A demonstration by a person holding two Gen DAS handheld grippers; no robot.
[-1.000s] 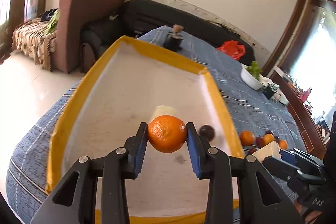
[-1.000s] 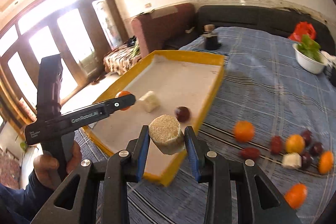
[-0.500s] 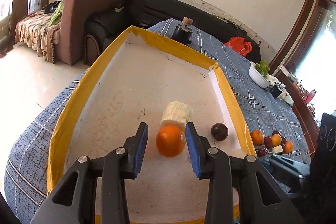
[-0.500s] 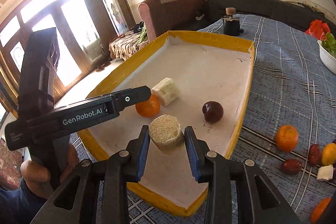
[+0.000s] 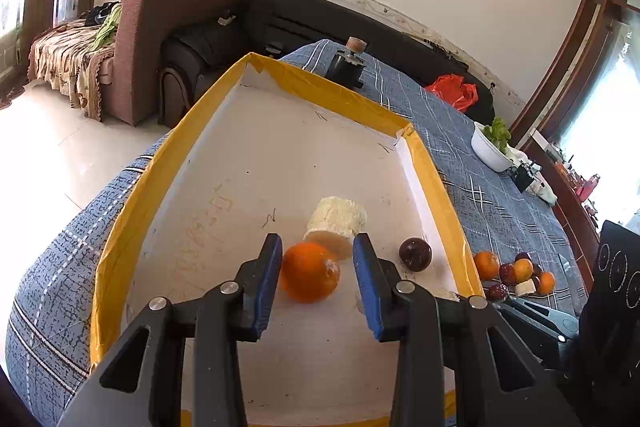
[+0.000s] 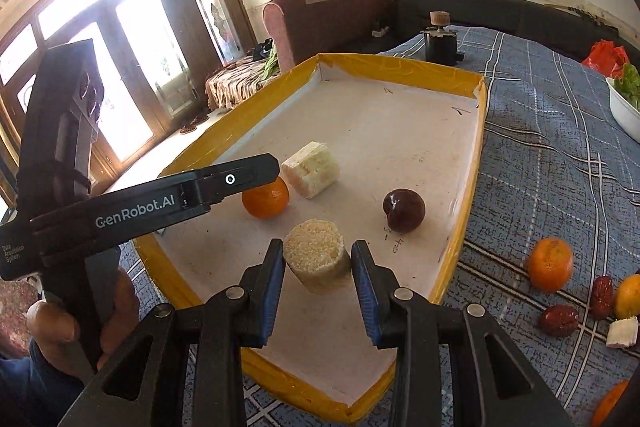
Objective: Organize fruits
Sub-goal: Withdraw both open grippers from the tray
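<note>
A yellow-rimmed white tray [image 5: 132, 211] [image 6: 476, 163] lies on the blue cloth. In it lie an orange [image 5: 310, 277] [image 6: 265, 197], a pale sugarcane chunk [image 5: 336, 221] [image 6: 311, 169] and a dark plum [image 5: 415, 254] [image 6: 403, 210]. My left gripper [image 5: 318, 281] is open, its fingers either side of the orange, which rests on the tray floor. My right gripper [image 6: 318, 281] is shut on a pale round chunk [image 6: 318, 255], held low over the tray's near part. The left gripper's finger [image 6: 236, 181] shows beside the orange.
More oranges, red dates and a white chunk lie on the cloth right of the tray [image 6: 550, 264] [image 5: 516, 273]. A black jar with a cork [image 6: 439, 41] stands behind the tray. A white bowl of greens [image 5: 490, 147] is at the far right.
My left gripper lowered the orange to the tray and opened off it. My right gripper carried its chunk from the tray's edge in over the tray and lower.
</note>
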